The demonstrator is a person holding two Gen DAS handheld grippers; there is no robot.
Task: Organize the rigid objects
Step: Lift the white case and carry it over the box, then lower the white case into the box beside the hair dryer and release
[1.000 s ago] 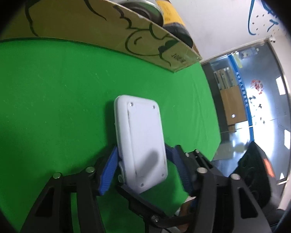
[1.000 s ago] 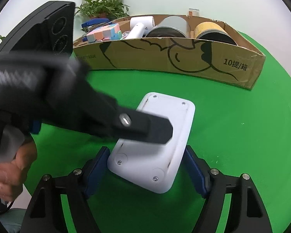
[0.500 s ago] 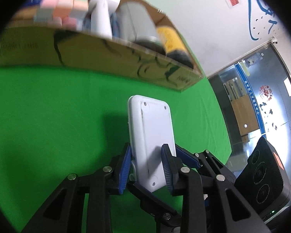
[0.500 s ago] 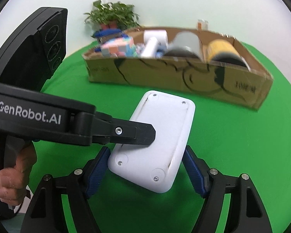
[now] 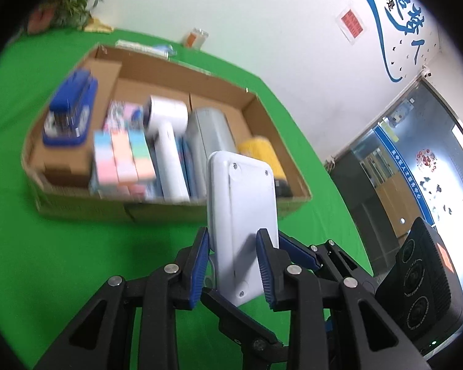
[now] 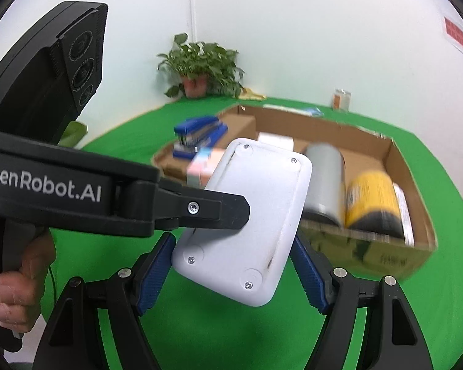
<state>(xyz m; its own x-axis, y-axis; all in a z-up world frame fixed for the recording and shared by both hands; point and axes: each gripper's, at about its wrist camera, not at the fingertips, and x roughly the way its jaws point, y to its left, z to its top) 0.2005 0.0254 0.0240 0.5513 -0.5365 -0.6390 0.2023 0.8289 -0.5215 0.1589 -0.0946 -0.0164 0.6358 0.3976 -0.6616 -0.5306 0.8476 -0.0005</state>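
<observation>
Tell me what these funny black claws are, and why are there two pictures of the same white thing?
The black claws are not a robot. A person holds one grabber tool in each hand, and you can see one hand on a handle. Each tool has a little camera looking along its two fingers, so you get two pictures: one from the left gripper and one from the right gripper.

Both grippers pinch the same white plastic case, lifted up above the green table. The left one has just been squeezing shut on its thin edges; the right one holds its wide sides.

Behind it sits a cardboard box already holding a blue stapler, a pastel puzzle cube, a white gadget, a grey can and a yellow can. A potted plant stands in the corner.
</observation>
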